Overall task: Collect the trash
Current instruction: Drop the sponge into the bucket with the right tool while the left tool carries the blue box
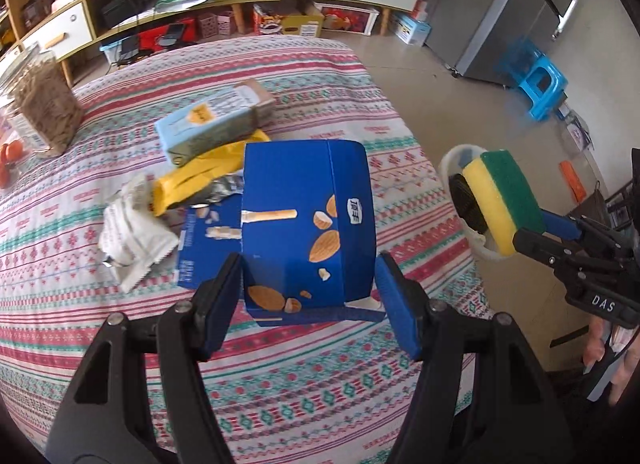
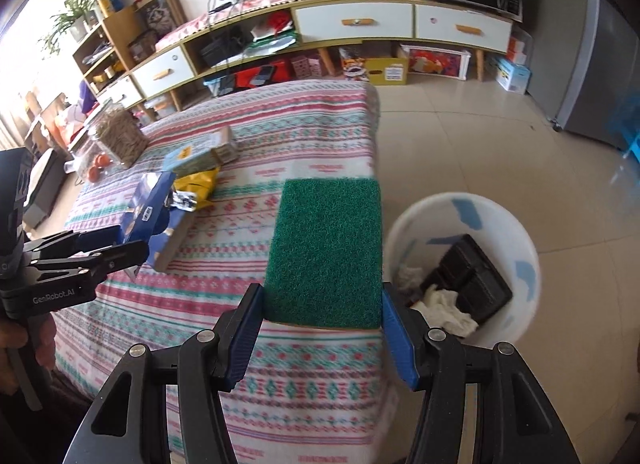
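My left gripper (image 1: 310, 288) is shut on a blue snack box (image 1: 308, 219) printed with almonds, held above the patterned tablecloth (image 1: 280, 384). The same box (image 2: 150, 203) and the left gripper (image 2: 120, 244) show at the left of the right wrist view. My right gripper (image 2: 322, 324) is shut on a yellow sponge with a green scouring face (image 2: 324, 252), held over the table's right edge. In the left wrist view that sponge (image 1: 504, 199) hangs in front of a white bin (image 1: 460, 167). The bin (image 2: 516, 248) stands on the floor and holds a black tray and crumpled tissue.
On the table lie a light blue carton (image 1: 212, 123), a yellow wrapper (image 1: 196, 179), foil, crumpled white paper (image 1: 132, 232), another blue box (image 1: 208, 240) and a clear jar (image 1: 44, 111). A shelf unit (image 2: 360, 23), a fridge (image 1: 516, 11) and a blue stool (image 1: 540, 83) stand beyond.
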